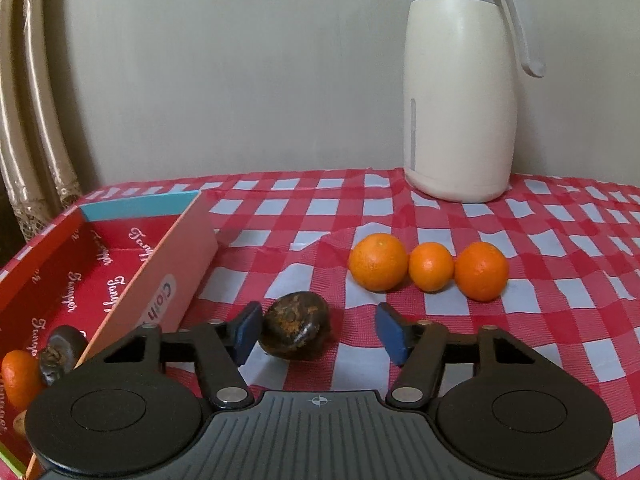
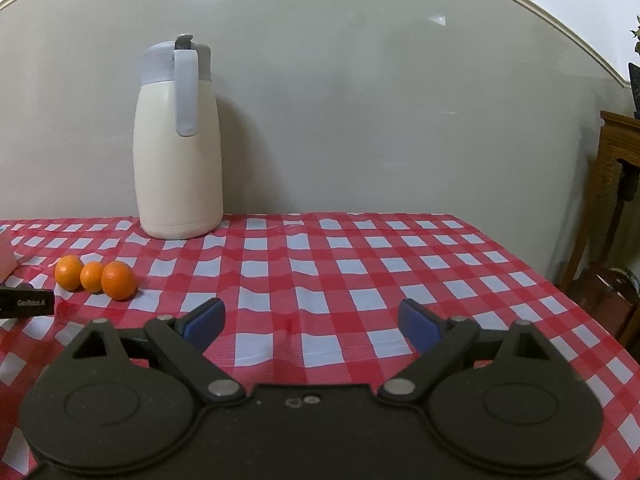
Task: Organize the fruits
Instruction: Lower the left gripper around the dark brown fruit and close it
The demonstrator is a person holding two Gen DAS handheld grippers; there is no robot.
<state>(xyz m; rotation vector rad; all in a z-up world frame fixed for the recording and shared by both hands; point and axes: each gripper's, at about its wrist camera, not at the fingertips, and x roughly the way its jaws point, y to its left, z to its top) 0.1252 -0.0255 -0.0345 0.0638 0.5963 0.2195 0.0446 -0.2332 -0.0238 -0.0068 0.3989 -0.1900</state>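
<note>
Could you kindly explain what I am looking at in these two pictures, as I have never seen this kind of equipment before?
A person holds a two-finger gripper in each hand; a camera on each looks along its fingers. The left wrist view shows the left gripper, its jaws around a dark brown fruit on the checked tablecloth; only one pad looks to be touching, so it is not gripped. Beyond lie three oranges in a row, a cream jug, and on the left a red box already holding fruit. The right wrist view shows the right gripper, open and empty.
</note>
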